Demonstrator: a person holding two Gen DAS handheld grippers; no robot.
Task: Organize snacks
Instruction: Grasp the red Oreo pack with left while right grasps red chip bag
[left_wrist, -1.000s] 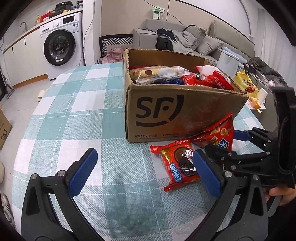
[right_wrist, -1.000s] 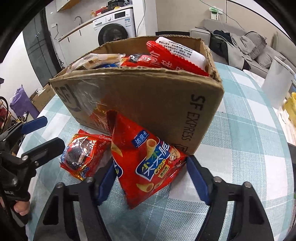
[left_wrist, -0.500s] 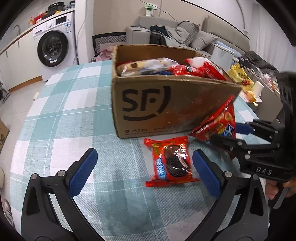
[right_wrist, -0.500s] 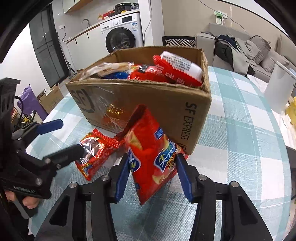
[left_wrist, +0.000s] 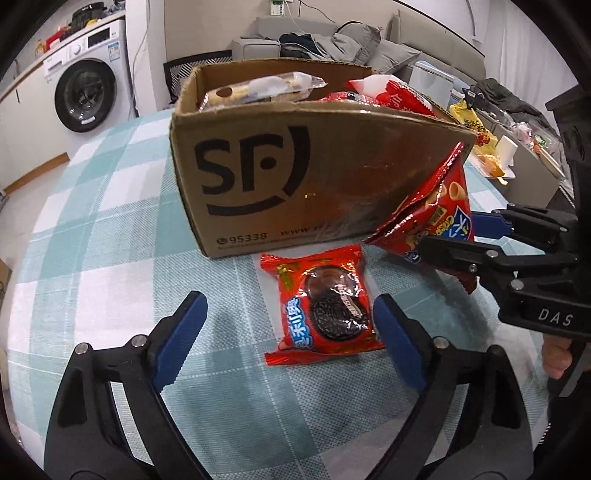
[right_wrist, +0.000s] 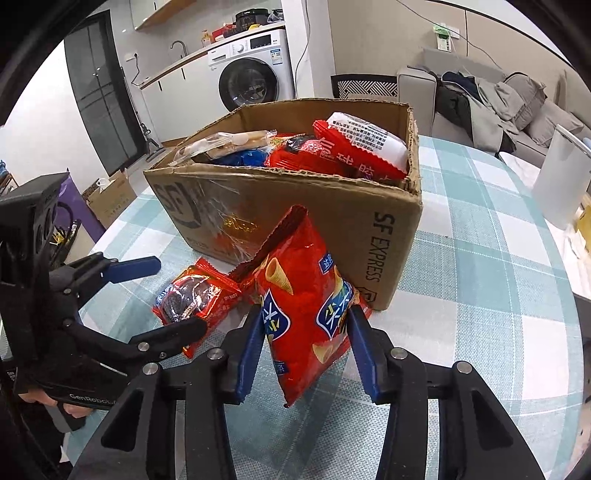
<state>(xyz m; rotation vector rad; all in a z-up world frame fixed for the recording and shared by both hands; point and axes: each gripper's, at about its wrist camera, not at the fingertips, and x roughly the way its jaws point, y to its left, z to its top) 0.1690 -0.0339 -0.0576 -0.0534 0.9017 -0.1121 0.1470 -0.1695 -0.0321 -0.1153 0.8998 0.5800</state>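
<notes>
Blue pads of the right gripper (right_wrist: 306, 345) are clamped on the lower half of a red chip bag (right_wrist: 306, 306), one pad on each side face. The bag stands upright between them, its bottom corner hanging clear of the cloth and its crimped top edge against the front wall of the box (right_wrist: 332, 229). In the left wrist view the same bag (left_wrist: 432, 218) is tilted, with its top corner at the box's right front edge (left_wrist: 295, 177).

The left gripper (left_wrist: 288, 332) has just been closing, and its jaws are still apart. The cookie pack (left_wrist: 325, 306) lies flat on the cloth between them. The right-hand pad (left_wrist: 395, 343) is just beside the pack's edge; whether they touch cannot be told. The other pad (left_wrist: 181, 332) stands well apart from the pack, with bare cloth between. From the right wrist view the pack (right_wrist: 195, 295) sits under that gripper's near finger, just left of the chip bag.

The cookie pack lies just in front of the box's printed wall, near but not touching it. The box stands open-topped on the checked cloth (left_wrist: 92, 236), filled with snack packets that reach to its rim; one long clear wrapper (right_wrist: 225, 142) rests on the left rim.

A hand (right_wrist: 44, 400) grips the left gripper's handle at the lower left of the right wrist view.
</notes>
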